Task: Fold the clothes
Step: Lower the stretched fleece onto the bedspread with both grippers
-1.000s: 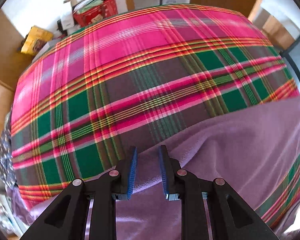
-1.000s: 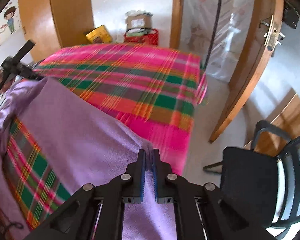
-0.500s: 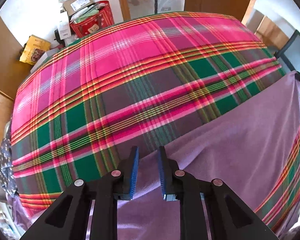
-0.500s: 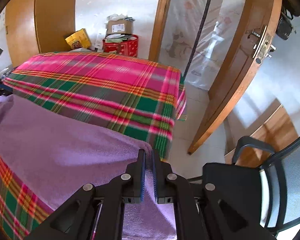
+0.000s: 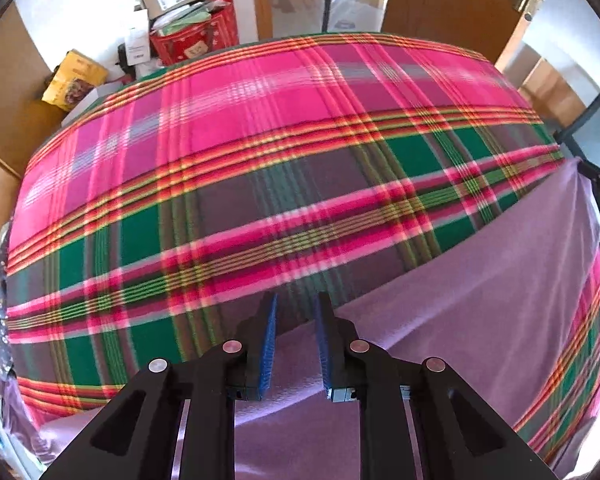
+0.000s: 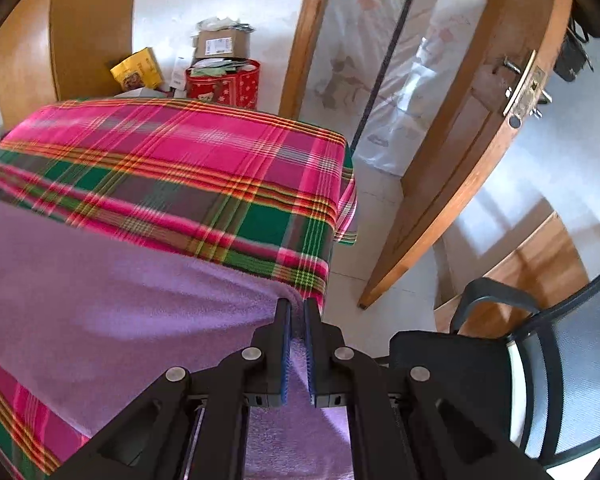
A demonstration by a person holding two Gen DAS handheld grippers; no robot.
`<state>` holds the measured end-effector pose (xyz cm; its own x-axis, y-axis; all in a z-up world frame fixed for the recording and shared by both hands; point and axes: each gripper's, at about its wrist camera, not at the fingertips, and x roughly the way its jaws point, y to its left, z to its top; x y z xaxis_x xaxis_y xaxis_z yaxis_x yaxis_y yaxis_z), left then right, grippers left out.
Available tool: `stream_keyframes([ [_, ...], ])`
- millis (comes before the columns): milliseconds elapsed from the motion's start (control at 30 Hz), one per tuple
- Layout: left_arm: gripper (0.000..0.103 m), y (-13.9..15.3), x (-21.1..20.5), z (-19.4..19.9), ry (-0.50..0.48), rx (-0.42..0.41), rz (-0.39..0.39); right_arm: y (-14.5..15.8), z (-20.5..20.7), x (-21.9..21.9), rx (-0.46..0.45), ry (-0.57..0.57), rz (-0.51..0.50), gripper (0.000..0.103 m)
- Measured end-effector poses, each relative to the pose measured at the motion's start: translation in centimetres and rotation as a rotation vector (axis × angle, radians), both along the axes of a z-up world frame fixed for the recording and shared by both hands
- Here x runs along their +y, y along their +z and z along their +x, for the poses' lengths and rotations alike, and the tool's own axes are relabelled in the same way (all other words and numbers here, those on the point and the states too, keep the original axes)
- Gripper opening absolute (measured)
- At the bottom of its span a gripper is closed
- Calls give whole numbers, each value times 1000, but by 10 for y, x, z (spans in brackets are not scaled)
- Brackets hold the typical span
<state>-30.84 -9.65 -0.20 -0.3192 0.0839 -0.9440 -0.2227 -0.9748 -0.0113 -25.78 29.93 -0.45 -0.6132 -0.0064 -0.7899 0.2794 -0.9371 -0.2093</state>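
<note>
The soft, limp lilac fleece garment (image 6: 112,304) handles best by its edge: right gripper (image 6: 296,312) pinches a corner, left gripper (image 5: 296,312) jaws narrow around its edge.

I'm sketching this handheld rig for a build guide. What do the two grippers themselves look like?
Both look identical. The left gripper and right gripper each have two matte black angular fingers with cut-out windows in the linkage arms, round silver pivot pins, and ribbed blue pads lining the inner faces. No cables, markings, sleeves or hands show in either wrist view.
</note>
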Motion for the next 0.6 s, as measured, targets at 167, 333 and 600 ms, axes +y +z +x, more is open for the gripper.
stream_keyframes([
  [167,19,6,0,13,25,11,22,-13,-5,-9,-12,-6,44,7],
  [333,19,19,-2,32,38,55,35,-8,2,-6,4,-19,24,11],
  [600,19,30,11,86,-19,81,29,22,46,-13,92,62,-6,23],
])
